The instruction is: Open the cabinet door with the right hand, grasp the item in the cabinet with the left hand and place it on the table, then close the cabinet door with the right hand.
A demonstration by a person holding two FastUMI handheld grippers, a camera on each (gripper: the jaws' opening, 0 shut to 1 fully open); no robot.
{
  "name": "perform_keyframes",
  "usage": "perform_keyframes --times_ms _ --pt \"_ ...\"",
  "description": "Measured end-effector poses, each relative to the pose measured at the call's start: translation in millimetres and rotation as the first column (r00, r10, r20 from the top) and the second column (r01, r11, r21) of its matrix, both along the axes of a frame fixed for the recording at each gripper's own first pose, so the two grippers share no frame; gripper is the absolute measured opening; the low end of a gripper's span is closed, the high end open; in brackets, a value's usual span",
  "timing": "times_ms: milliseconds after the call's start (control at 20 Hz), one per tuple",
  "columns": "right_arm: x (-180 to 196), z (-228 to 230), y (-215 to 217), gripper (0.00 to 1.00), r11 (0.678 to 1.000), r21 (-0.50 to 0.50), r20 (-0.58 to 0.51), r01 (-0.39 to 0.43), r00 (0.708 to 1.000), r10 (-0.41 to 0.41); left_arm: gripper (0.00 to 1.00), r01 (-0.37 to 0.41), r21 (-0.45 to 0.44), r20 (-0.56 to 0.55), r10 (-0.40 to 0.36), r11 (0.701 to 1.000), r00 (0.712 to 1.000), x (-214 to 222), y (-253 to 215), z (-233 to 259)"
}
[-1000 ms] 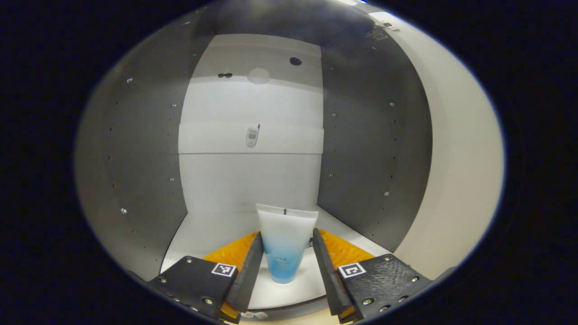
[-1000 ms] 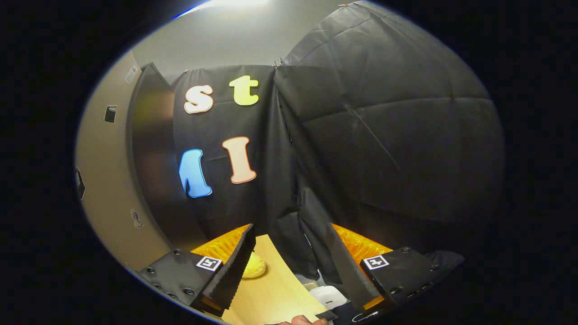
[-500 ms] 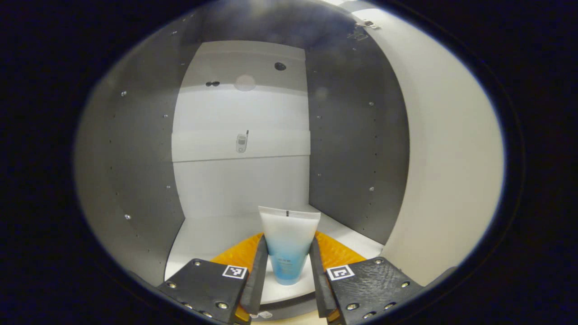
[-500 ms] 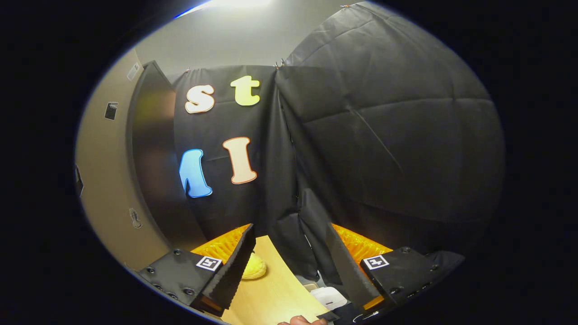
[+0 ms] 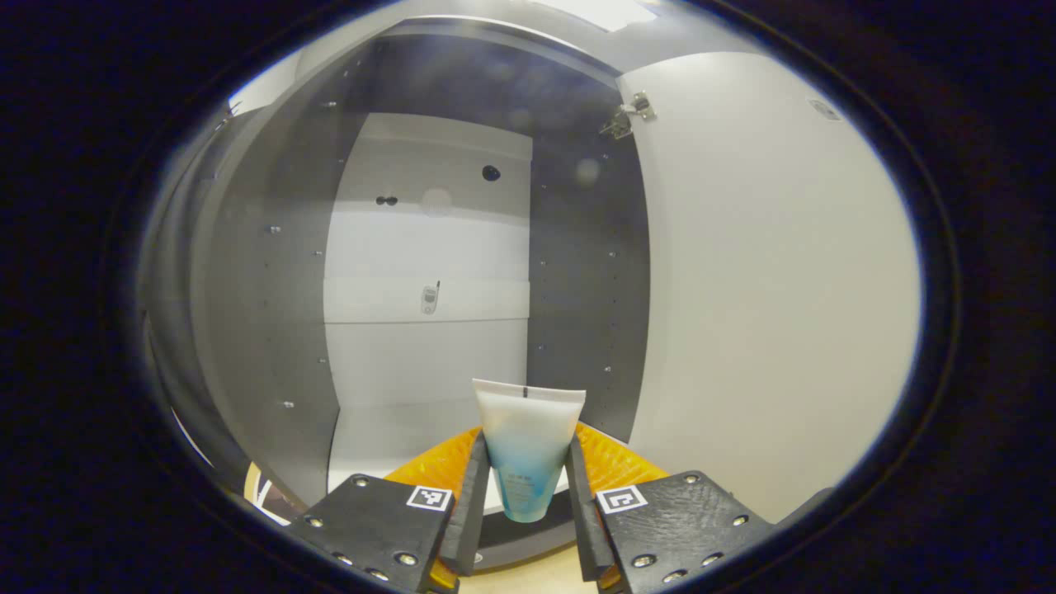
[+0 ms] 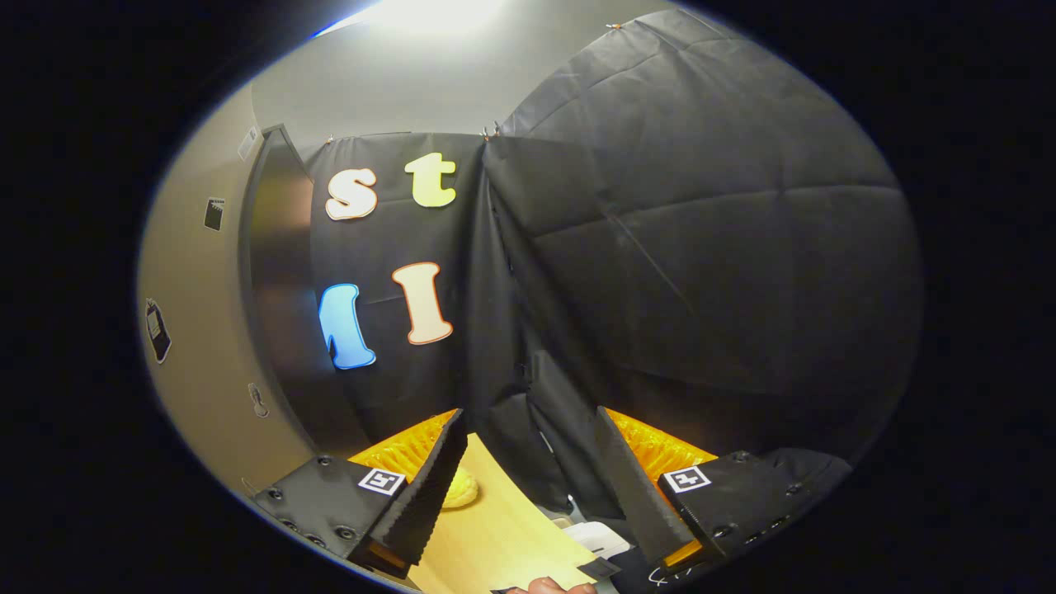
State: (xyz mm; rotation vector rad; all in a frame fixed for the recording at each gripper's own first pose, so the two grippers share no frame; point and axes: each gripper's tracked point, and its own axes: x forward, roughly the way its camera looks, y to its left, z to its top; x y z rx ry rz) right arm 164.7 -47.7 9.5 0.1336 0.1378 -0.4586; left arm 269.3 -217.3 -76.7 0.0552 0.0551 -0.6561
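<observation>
Pulling back out of the grey cabinet [image 5: 272, 330], left gripper [image 5: 526, 495] fingers are pinching the soft, light, squeezable white-to-blue plastic tube [image 5: 526, 450] mid-body, while right gripper [image 6: 528, 487] fingers are hanging wide, empty.

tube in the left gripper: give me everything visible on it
The tube is a soft-looking squeeze tube, frosted white at its flat crimped top and fading to translucent blue at the narrower bottom end. It stands upright, crimp up, with small print on its lower half, too small to read. The left hand-held gripper is shut on it, one finger against each side. It sits at the front of the open cabinet; whether its base touches the shelf is unclear.
</observation>
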Motion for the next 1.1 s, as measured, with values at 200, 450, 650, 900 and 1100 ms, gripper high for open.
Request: perform_keyframes --times_ms 200,450,650,900,1100 --pt "-25.3 10.9 13.4 0.98 0.999 -0.001 0.032 0.037 0.999 -0.037 0.46 -0.013 0.005 0.007 0.013 1.0 1.0 -24.2 43.6 -1.0" --pt "-36.8 15.2 45.8 0.98 0.999 -0.033 0.02 0.013 1.0 -0.012 0.49 -0.073 0.002 -0.018 0.073 0.997 0.997 -52.3 116.5 -14.3" --pt "-35.8 14.6 75.7 0.98 0.997 -0.072 0.004 -0.022 1.0 0.022 0.49 -0.131 -0.01 -0.084 0.129 0.991 0.988 -65.7 165.2 -57.3" --pt "-36.1 3.2 97.2 0.98 0.993 -0.108 -0.04 -0.056 0.998 0.052 0.47 -0.162 -0.041 -0.117 0.156 0.986 0.981 -82.6 200.7 -103.5" --pt "-42.6 -9.2 107.4 0.98 0.994 -0.094 -0.051 -0.062 0.997 0.057 0.52 -0.189 -0.053 -0.121 0.181 0.981 0.976 -98.9 216.2 -148.4"
